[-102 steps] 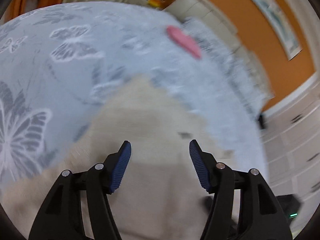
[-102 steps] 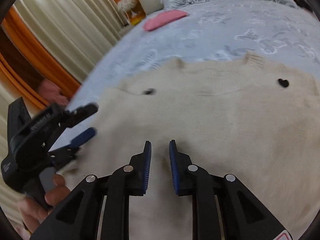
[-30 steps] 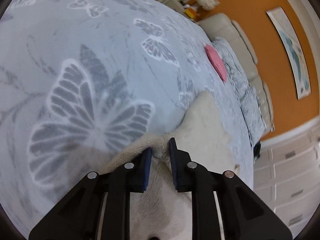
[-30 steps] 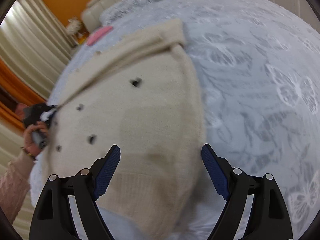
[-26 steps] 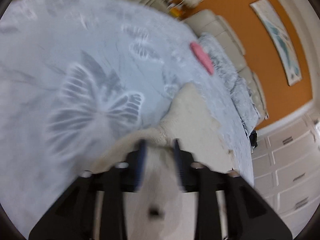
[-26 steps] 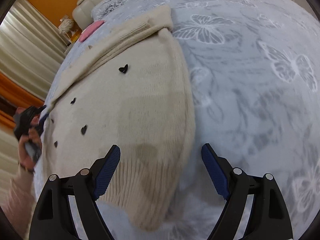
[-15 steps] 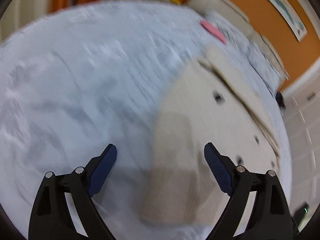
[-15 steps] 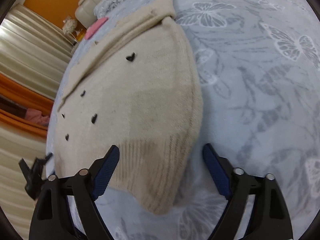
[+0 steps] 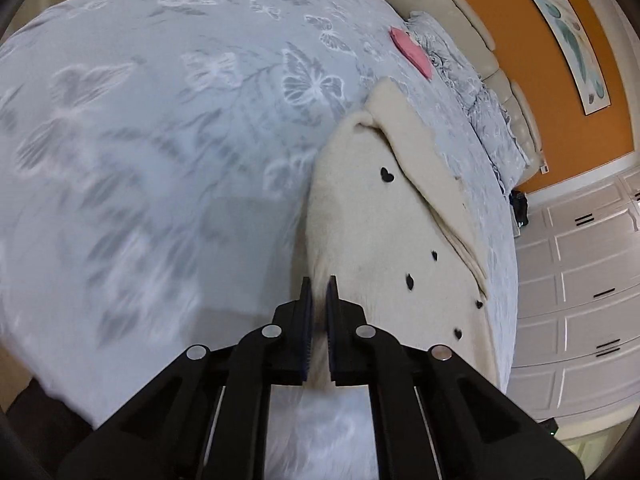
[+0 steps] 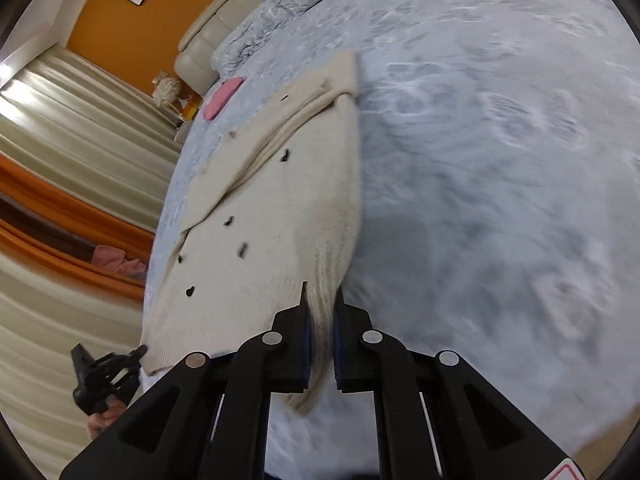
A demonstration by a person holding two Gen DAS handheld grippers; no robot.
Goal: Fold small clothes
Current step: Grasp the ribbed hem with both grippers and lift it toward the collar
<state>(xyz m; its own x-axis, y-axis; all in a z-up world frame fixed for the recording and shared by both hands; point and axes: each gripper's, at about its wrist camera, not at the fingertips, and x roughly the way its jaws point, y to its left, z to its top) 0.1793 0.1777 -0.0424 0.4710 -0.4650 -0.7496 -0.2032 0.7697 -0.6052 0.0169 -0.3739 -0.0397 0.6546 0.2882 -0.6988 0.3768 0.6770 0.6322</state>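
A small cream knit sweater with little black hearts lies on the pale blue butterfly bedspread, its sleeves folded across the far side. My left gripper is shut on one corner of the sweater's ribbed bottom hem. My right gripper is shut on the other hem corner of the sweater. The left gripper also shows at the lower left of the right wrist view, at the hem.
A pink cloth lies near the grey pillows and cream headboard. Curtains hang beside the bed. White cupboards stand past the bed's far side. The bedspread stretches wide around the sweater.
Both grippers were open over the sweater's bottom hem half a second ago. Now both have shut on the hem corners. Earlier the left gripper let go of a sleeve fold.
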